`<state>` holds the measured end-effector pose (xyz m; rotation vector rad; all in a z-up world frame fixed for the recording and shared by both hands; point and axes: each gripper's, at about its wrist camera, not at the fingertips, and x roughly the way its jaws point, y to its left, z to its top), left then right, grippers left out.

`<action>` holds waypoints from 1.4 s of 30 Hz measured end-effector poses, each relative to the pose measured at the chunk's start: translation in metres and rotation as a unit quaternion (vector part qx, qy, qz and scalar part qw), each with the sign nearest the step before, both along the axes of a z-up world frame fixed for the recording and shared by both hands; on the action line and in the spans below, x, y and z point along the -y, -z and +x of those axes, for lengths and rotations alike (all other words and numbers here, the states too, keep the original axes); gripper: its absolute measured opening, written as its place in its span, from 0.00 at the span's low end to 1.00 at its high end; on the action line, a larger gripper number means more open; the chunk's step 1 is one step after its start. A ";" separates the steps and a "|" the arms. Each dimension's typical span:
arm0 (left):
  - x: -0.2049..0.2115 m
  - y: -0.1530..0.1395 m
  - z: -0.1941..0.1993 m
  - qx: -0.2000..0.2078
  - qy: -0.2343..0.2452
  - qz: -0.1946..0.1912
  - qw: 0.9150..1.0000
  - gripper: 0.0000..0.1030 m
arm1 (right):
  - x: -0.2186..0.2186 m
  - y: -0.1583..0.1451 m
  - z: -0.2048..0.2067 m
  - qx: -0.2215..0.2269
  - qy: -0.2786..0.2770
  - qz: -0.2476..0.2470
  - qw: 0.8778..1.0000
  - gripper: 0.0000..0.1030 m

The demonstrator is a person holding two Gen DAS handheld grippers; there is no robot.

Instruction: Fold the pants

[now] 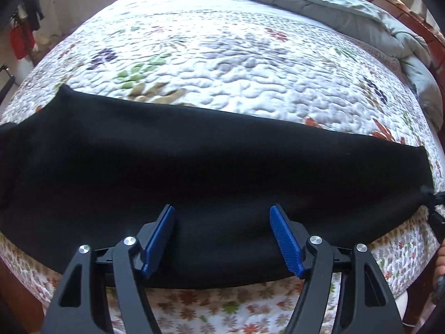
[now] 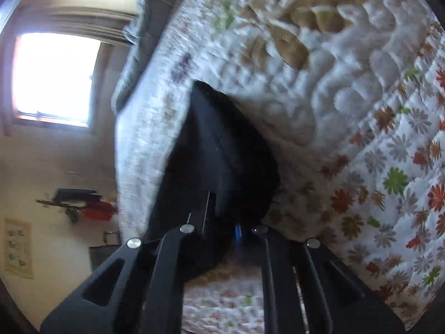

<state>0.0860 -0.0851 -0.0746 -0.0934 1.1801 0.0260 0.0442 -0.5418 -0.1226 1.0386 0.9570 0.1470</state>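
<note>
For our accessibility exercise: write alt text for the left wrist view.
Black pants lie flat across a flowered quilt on a bed. The open left tongs hover over their near edge, blue pads apart.

Bed with wooden frame, floral quilt spread over it, black pants flat along the near edge, grey duvet bunched at the far end
</note>
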 end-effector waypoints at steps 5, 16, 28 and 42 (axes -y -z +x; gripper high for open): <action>-0.019 -0.018 -0.003 0.029 -0.020 -0.007 0.999 0.70 | 0.006 -0.067 -0.015 0.092 -0.010 -0.024 0.995 0.08; -0.035 0.003 0.000 -0.006 -0.019 0.013 1.000 0.77 | 0.035 -0.004 -0.025 -0.010 0.030 -0.061 0.998 0.09; -0.066 -0.012 -0.004 -0.009 -0.024 -0.014 1.000 0.83 | -0.040 -0.092 -0.011 0.054 -0.030 -0.166 0.984 0.10; -0.154 -0.030 -0.031 0.000 -0.091 -0.073 0.993 0.84 | -0.290 -0.102 0.031 0.084 -0.264 -0.226 0.934 0.10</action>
